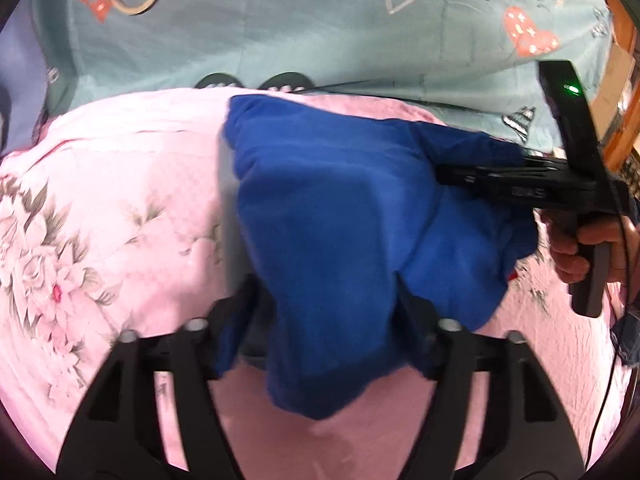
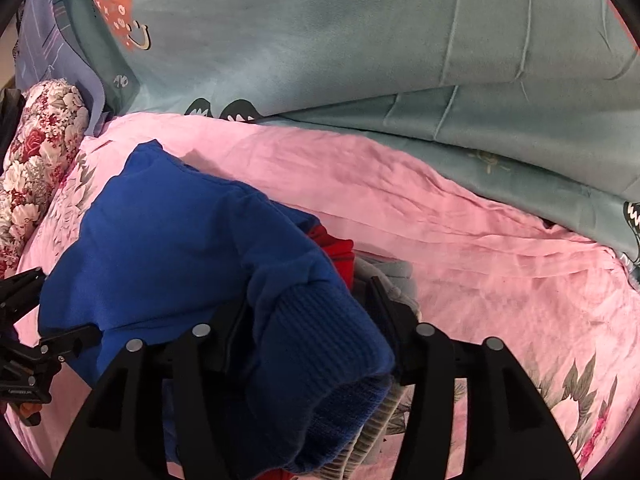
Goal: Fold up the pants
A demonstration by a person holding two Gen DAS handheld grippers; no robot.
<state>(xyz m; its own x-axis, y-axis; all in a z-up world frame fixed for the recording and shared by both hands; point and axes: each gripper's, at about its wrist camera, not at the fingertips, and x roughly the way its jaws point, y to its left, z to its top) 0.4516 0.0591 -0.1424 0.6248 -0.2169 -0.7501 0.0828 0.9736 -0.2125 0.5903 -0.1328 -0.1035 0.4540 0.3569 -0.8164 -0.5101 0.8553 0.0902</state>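
Blue fleece pants [image 1: 340, 216] hang bunched above the pink floral bedsheet [image 1: 120, 208], held between both grippers. My left gripper [image 1: 328, 300] is shut on one end of the pants; the cloth drapes over and hides its fingertips. My right gripper [image 2: 316, 300] is shut on the ribbed blue cuff [image 2: 320, 344] of the pants [image 2: 168, 240]. In the left wrist view the right gripper [image 1: 460, 174] reaches in from the right, pinching that cuff. The left gripper [image 2: 36, 340] shows at the left edge of the right wrist view.
A teal quilt with hearts [image 1: 320, 32] lies beyond the pink sheet. A red-and-white floral pillow [image 2: 36, 168] is at the left. Red and grey clothes [image 2: 340, 252] lie under the pants by the right gripper. A cable [image 1: 612, 360] hangs at right.
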